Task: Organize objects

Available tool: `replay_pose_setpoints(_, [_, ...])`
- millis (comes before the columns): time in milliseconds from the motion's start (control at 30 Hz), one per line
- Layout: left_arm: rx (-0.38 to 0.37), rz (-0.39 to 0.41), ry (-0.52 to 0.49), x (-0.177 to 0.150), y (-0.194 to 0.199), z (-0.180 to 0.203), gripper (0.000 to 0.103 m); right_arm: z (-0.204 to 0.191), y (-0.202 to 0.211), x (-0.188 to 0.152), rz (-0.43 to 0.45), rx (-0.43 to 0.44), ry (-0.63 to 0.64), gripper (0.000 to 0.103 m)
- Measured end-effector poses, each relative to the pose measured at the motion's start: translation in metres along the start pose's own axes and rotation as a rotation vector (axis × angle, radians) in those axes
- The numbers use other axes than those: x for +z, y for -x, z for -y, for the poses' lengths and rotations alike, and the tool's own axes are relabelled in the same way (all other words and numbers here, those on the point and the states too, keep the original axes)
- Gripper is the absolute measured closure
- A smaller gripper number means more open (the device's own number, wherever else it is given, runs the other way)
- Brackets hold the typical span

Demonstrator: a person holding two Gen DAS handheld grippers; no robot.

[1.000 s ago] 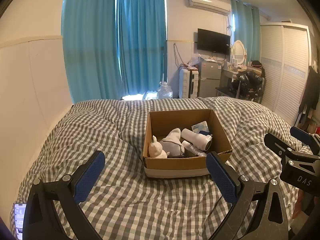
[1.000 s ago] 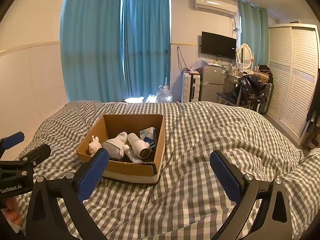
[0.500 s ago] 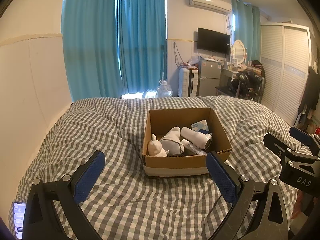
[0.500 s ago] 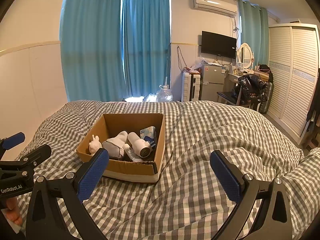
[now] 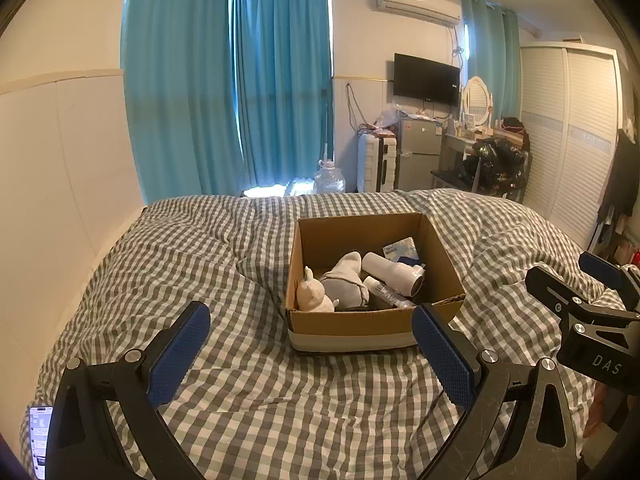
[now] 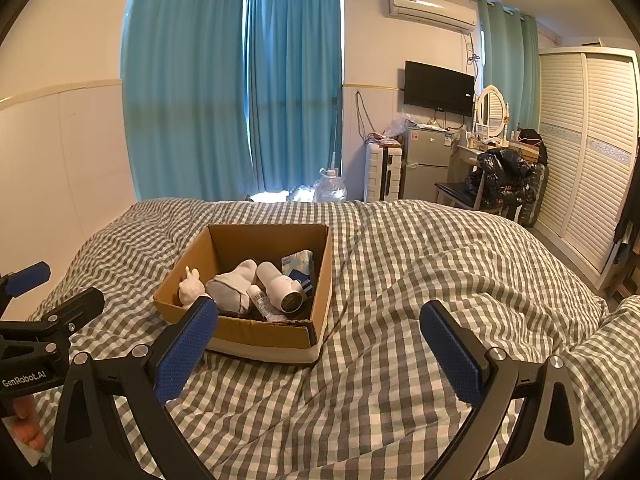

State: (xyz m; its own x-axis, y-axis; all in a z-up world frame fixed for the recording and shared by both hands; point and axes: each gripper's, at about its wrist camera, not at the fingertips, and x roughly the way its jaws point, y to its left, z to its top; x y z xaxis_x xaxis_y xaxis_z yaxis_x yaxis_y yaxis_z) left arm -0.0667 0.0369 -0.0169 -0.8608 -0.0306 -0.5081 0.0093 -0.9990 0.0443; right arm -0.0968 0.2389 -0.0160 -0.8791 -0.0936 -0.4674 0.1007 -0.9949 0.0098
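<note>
While your left gripper (image 5: 312, 344) and right gripper (image 6: 320, 340) hover spread wide and empty, the open brown cardboard box (image 5: 376, 322) sits on the grey checked duvet (image 5: 224, 264); inside, a smooth white cylindrical bottle (image 5: 394, 274) lies pointing toward 4 o'clock, beside a soft white plush toy (image 5: 314, 296).

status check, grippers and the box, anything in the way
Left gripper open, empty. Right gripper open, empty. Cardboard box on the bed, full of items, untouched. Nothing blocking.

Left hand-held gripper (image 5: 311, 338) spread wide; right hand-held gripper (image 6: 319, 334) likewise, empty.
</note>
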Motion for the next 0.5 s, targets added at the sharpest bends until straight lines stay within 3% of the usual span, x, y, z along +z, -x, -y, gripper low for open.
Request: replay_pose_setpoints(500, [-0.003,0.005,-0.006,0.0011,0.0027,0.0018,0.0,-0.0019,-0.0014,-0.0024,-0.004,0.003,0.003,0.002])
